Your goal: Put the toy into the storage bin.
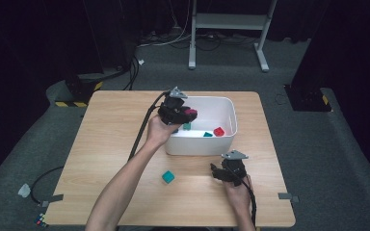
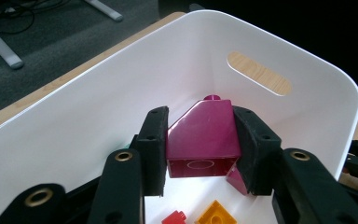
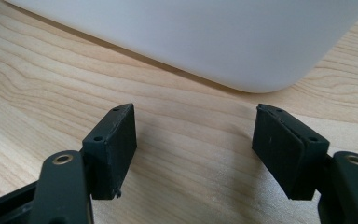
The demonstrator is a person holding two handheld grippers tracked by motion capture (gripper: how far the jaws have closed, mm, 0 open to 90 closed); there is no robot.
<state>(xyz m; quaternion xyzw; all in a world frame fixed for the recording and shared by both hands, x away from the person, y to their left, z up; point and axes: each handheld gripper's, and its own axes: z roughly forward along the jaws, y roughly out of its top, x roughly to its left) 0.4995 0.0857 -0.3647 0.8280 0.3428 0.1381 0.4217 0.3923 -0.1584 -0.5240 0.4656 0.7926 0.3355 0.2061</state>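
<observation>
My left gripper hangs over the left part of the white bin, shut on a magenta sloped brick. The same magenta sloped brick shows at the jaw tips from above. In the left gripper view both pads press the brick's sides, with the white bin wall and its handle slot behind. Red and orange bricks lie on the bin floor below. My right gripper rests low over the table near the bin's front right corner, open, nothing between its jaws.
A teal brick lies on the wooden table in front of the bin. Inside the bin are a red brick and small teal pieces. The white bin's outer wall stands just ahead of the right gripper.
</observation>
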